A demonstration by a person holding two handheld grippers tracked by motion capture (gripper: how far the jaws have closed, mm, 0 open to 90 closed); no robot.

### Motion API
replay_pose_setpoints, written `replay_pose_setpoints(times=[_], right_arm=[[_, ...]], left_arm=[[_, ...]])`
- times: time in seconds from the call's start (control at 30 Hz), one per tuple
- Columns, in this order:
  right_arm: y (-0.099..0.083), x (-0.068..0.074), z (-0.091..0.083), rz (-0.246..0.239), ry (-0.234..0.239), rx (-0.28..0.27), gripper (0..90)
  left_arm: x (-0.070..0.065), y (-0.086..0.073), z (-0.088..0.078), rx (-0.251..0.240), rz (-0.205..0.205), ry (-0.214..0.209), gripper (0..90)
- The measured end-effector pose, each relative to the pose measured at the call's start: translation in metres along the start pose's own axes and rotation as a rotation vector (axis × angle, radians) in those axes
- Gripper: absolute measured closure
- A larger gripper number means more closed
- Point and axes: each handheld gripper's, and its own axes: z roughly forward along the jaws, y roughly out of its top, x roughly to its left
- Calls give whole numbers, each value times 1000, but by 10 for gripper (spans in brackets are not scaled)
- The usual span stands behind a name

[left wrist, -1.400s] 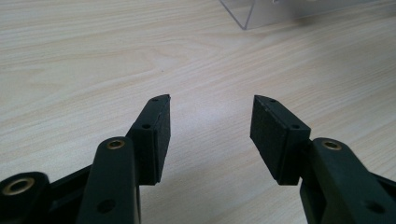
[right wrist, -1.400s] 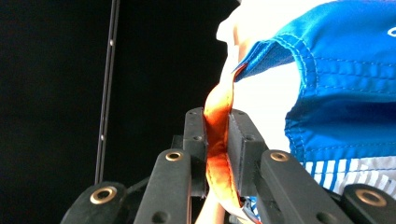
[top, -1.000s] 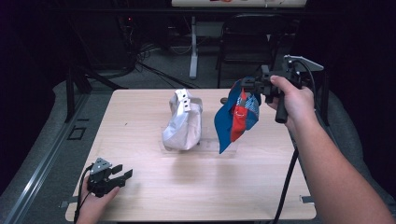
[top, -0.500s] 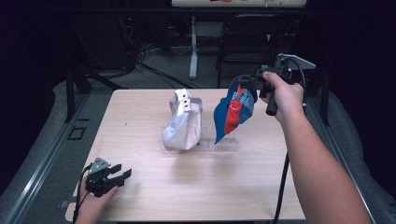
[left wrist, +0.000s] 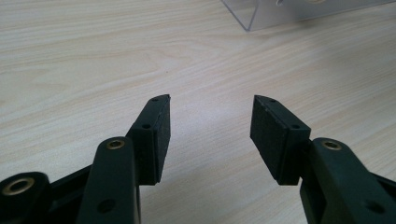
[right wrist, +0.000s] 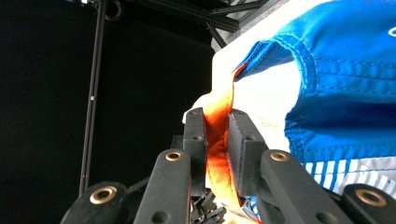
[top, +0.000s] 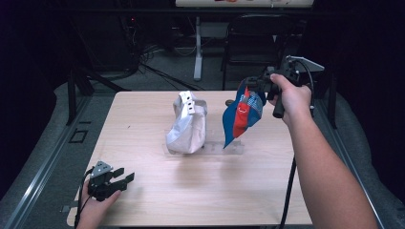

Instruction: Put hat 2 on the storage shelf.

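A blue cap (top: 241, 117) with a red panel hangs above the right half of the wooden table (top: 138, 114). My right gripper (top: 251, 86) is shut on it at its top. In the right gripper view the jaws (right wrist: 215, 114) pinch the cap's orange strap (right wrist: 218, 154), and the blue fabric (right wrist: 345, 79) spreads out to the right. A silver-white cap (top: 187, 125) stands upright at the table's middle. My left gripper (top: 128, 179) rests at the front left of the table, open. Nothing but bare wood lies between its pads (left wrist: 210, 116).
A clear plastic stand (top: 234, 148) lies flat on the table under and beside the two caps; its corner (left wrist: 280, 11) shows at the top of the left gripper view. Behind the table are a dark chair, cables and a white post.
My right hand has shifted slightly to the left with the blue cap still in its grip. The left gripper and the silver cap have stayed put.
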Motion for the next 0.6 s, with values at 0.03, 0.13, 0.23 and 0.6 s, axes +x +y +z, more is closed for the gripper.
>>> replay_pose_setpoints(times=[0.03,0.13,0.23,0.6], right_arm=[[0,-1,0,-1,-9,7,787],[0,-2,3,-5,-17,9,787],[-1,-2,7,-15,-31,18,787],[-11,-20,23,-25,-65,64,785]], left_arm=[[0,0,0,0,0,0,485],[0,0,-1,-1,-1,1,485],[1,0,0,-2,0,-1,485],[0,0,0,0,-1,1,485]])
